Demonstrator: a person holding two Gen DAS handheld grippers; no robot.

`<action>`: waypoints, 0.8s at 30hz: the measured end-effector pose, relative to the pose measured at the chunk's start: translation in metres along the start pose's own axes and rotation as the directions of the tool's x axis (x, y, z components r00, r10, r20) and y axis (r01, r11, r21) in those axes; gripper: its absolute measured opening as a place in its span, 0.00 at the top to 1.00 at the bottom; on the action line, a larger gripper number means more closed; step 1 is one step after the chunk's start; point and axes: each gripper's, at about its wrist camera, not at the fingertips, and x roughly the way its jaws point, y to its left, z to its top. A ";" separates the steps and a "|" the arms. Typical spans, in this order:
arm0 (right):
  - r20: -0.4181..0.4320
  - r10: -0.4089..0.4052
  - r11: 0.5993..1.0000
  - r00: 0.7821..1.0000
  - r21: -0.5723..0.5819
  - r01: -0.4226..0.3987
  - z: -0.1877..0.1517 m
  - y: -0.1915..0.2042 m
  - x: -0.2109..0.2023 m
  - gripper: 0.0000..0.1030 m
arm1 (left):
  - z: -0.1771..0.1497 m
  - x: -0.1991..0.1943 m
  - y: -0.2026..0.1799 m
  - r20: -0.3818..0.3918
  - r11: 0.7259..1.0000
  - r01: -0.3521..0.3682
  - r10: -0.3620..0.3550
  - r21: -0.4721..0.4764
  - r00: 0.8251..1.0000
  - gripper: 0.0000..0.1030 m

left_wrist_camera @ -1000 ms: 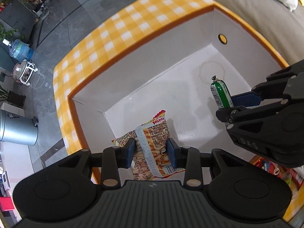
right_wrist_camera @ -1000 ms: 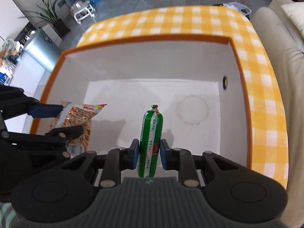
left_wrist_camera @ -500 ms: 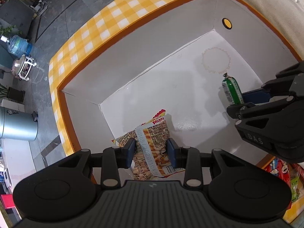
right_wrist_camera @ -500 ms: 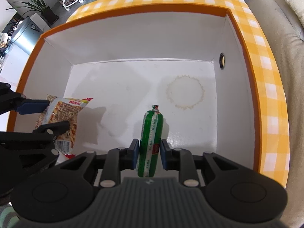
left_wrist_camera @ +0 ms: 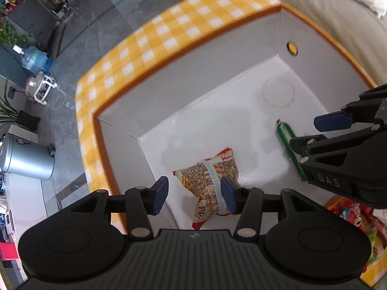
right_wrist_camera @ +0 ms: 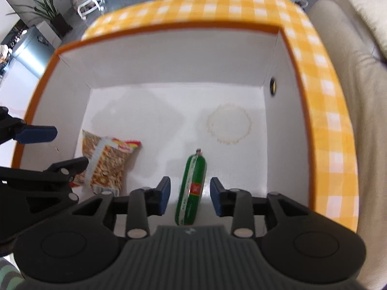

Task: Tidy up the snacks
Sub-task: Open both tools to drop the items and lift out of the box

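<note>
A yellow-checked box [left_wrist_camera: 150, 41] [right_wrist_camera: 321, 77] with white inner walls fills both views. On its floor near the left wall lies a snack bag [left_wrist_camera: 210, 181] [right_wrist_camera: 106, 162] printed with fries. My left gripper [left_wrist_camera: 194, 194] hangs over it with its jaws opening; the pads stand off the bag. A green sausage stick [right_wrist_camera: 192, 188] [left_wrist_camera: 286, 145] lies right of the bag on the box floor. My right gripper [right_wrist_camera: 189, 195] straddles it, jaws opening, with a gap between each pad and the stick.
A round stain [right_wrist_camera: 228, 126] marks the box floor at the back right, and a hole [right_wrist_camera: 272, 85] sits in the right wall. Several more snack packs [left_wrist_camera: 355, 220] lie outside the box at the lower right. A beige sofa [right_wrist_camera: 362, 96] borders the box's right side.
Both grippers let go: the snack bag and the green sausage stick left the pads and now lie on the box floor. The jaws on both sides spread apart.
</note>
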 end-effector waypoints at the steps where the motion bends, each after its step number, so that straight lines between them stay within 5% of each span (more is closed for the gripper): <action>1: 0.025 -0.001 1.000 1.000 0.004 0.001 -0.001 0.000 -0.007 0.67 | -0.002 -0.007 0.001 0.022 1.000 -0.003 0.004 -0.007 1.000 0.43; 4: 0.133 -0.013 0.999 0.991 0.035 0.008 -0.006 0.001 -0.034 0.66 | -0.010 -0.031 0.006 0.097 0.999 -0.011 0.015 -0.040 0.995 0.43; 6: 0.204 -0.031 0.998 0.979 0.057 0.020 -0.013 0.002 -0.053 0.50 | -0.016 -0.048 0.010 0.151 0.998 -0.010 0.020 -0.067 0.988 0.43; 13: 0.383 -0.093 0.994 0.919 0.084 0.066 -0.047 0.009 -0.113 0.40 | -0.048 -0.104 0.017 0.315 0.991 0.014 0.030 -0.134 0.949 0.40; 18: 0.428 -0.081 0.994 0.900 0.096 0.044 -0.078 0.016 -0.139 0.40 | -0.076 -0.128 0.011 0.355 0.988 0.055 0.000 -0.146 0.935 0.39; 24: 0.412 -0.074 0.995 0.908 0.097 0.037 -0.122 0.026 -0.150 0.40 | -0.113 -0.142 0.001 0.370 0.978 0.108 -0.034 -0.181 0.928 0.38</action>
